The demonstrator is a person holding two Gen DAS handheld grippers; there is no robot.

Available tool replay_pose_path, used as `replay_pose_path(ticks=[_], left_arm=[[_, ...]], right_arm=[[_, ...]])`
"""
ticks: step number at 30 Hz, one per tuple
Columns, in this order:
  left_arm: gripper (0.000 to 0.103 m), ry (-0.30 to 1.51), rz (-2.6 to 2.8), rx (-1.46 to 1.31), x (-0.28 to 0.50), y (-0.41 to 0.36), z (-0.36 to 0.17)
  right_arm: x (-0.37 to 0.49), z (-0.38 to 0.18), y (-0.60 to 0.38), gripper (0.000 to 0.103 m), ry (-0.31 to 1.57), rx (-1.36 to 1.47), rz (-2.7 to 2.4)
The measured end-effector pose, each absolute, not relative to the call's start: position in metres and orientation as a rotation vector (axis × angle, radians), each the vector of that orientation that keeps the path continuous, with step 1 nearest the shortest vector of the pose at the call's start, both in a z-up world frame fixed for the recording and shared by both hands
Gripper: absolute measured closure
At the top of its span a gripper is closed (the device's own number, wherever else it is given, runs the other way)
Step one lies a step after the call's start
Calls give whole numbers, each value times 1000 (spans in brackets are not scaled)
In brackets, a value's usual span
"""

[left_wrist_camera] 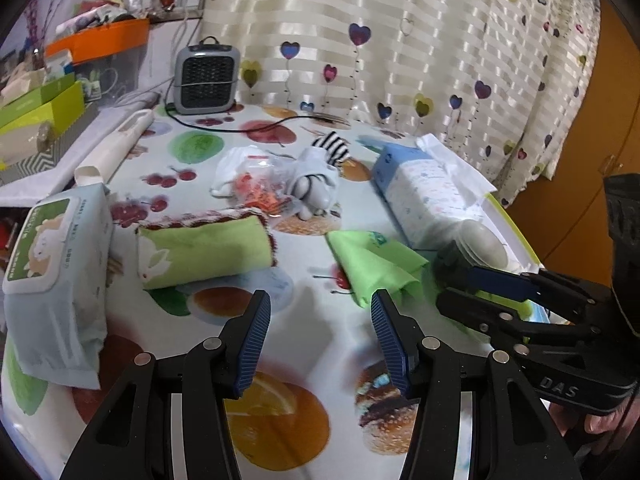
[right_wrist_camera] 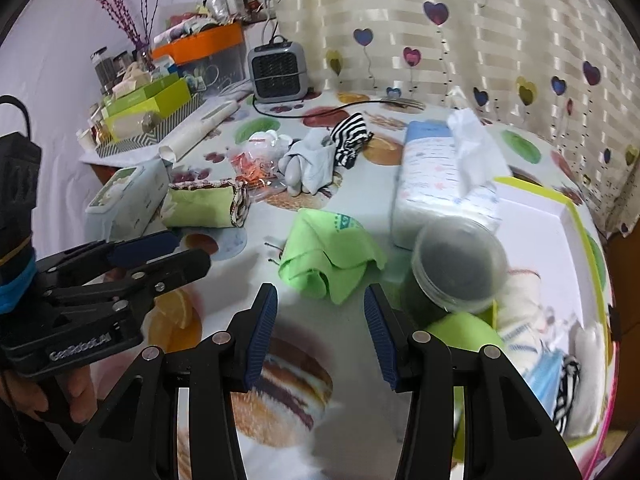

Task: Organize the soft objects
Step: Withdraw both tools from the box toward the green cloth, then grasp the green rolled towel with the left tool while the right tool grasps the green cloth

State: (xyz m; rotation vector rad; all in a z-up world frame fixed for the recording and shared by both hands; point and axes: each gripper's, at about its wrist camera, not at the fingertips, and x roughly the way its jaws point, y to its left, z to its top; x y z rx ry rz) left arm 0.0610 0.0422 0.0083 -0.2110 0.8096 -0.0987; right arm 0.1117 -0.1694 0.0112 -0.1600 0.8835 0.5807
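A crumpled light green cloth (left_wrist_camera: 374, 266) (right_wrist_camera: 330, 256) lies mid-table just ahead of both grippers. A rolled green towel with a dark red edge (left_wrist_camera: 204, 250) (right_wrist_camera: 202, 204) lies to its left. A grey-white and striped sock bundle (left_wrist_camera: 322, 172) (right_wrist_camera: 320, 156) lies further back. My left gripper (left_wrist_camera: 320, 338) is open and empty above the tablecloth; it shows in the right wrist view (right_wrist_camera: 176, 252) at left. My right gripper (right_wrist_camera: 318, 330) is open and empty, just short of the green cloth; it shows in the left wrist view (left_wrist_camera: 456, 280) beside the cloth.
A wet-wipes pack (left_wrist_camera: 60, 276) sits at left, a tissue pack (left_wrist_camera: 424, 196) (right_wrist_camera: 440, 184) at right. A clear jar (right_wrist_camera: 460, 266) stands by a white box with green rim (right_wrist_camera: 576, 220) holding soft items. A small heater (left_wrist_camera: 206, 76) with cable and cluttered boxes (left_wrist_camera: 44, 108) are at back.
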Motion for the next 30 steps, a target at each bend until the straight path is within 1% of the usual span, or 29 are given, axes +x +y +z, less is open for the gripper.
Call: replay_pose_path(ticks=[14, 17, 24, 26, 27, 28, 30], left_arm=[[51, 808, -9, -199, 75, 82, 1], [44, 798, -10, -188, 82, 88, 4], [43, 809, 5, -142, 112, 94, -1], [43, 822, 12, -138, 119, 96, -4], [43, 829, 17, -133, 124, 97, -6], [43, 832, 19, -128, 127, 97, -8], [43, 840, 36, -119, 134, 98, -12]], right_arm=[[159, -27, -124, 56, 968, -265, 549], [163, -35, -122, 56, 999, -266, 534], [165, -36, -119, 57, 1007, -274, 522], [165, -35, -119, 72, 998, -276, 525], [165, -35, -118, 84, 996, -277, 529], [164, -35, -118, 88, 998, -276, 535], [163, -35, -117, 91, 995, -284, 539]])
